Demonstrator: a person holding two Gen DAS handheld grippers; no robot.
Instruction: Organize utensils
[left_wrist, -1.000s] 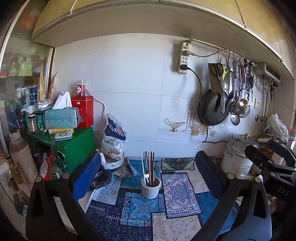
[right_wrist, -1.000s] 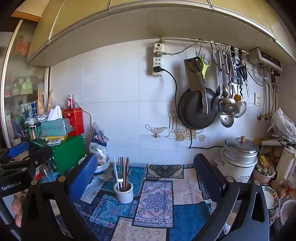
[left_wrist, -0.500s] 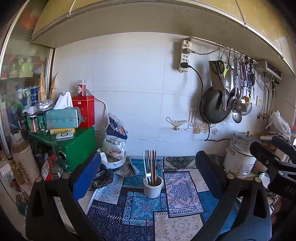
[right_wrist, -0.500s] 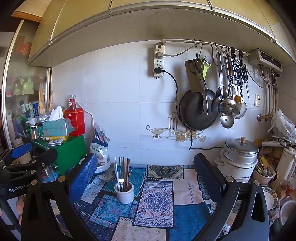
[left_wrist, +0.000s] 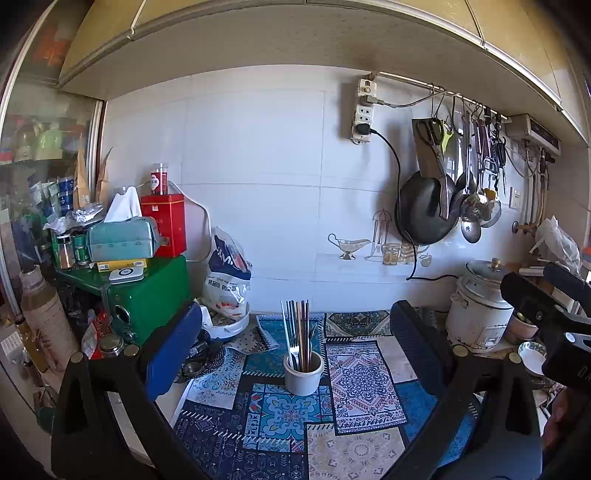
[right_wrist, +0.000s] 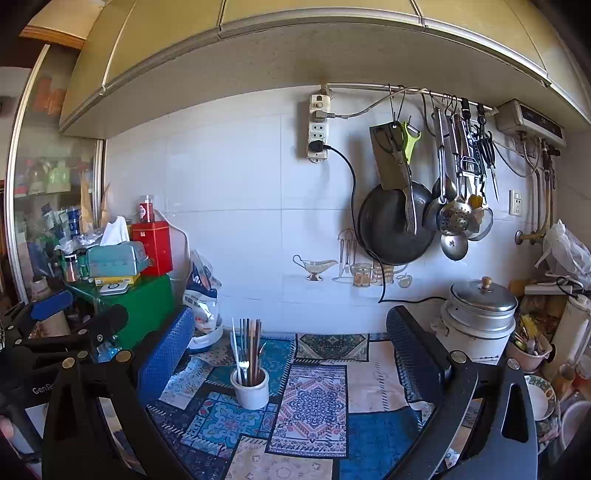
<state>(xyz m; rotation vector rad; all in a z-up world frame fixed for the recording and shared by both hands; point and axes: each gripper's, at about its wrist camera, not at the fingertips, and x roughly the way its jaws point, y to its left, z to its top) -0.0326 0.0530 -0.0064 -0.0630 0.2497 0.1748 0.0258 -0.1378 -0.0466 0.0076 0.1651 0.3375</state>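
Two tools hang above a worktop (left_wrist: 369, 454) covered with a patchwork-patterned cloth, and each has its jaws spread wide with nothing between them. The left tool (left_wrist: 291, 350) frames a white cup (left_wrist: 303, 374) standing upright on the cloth. In the cup stand chopsticks (left_wrist: 304, 334) and a fork (left_wrist: 293, 349), tines up, all leaning slightly against the rim. From the right wrist view, the right tool (right_wrist: 288, 354) sits further right, so the same cup (right_wrist: 250, 387) appears just beside its left blue finger (right_wrist: 164, 354) and left of centre.

The left tool (right_wrist: 74, 325) shows at the left edge of the right wrist view, and the right tool (left_wrist: 546, 306) at the right edge of the left wrist view; the two are well apart.

Behind the cup, against the white tiled wall, lies a printed plastic bag (left_wrist: 227, 280). To the left stands a green box (left_wrist: 147, 291) bearing a tissue box (left_wrist: 122, 240) and a red tin (left_wrist: 164, 223). On the right, a lidded white cooker pot (right_wrist: 480, 317) sits on the worktop, and above it a dark wok (right_wrist: 391, 225), ladles (right_wrist: 454, 218) and scissors hang from a wall rail.
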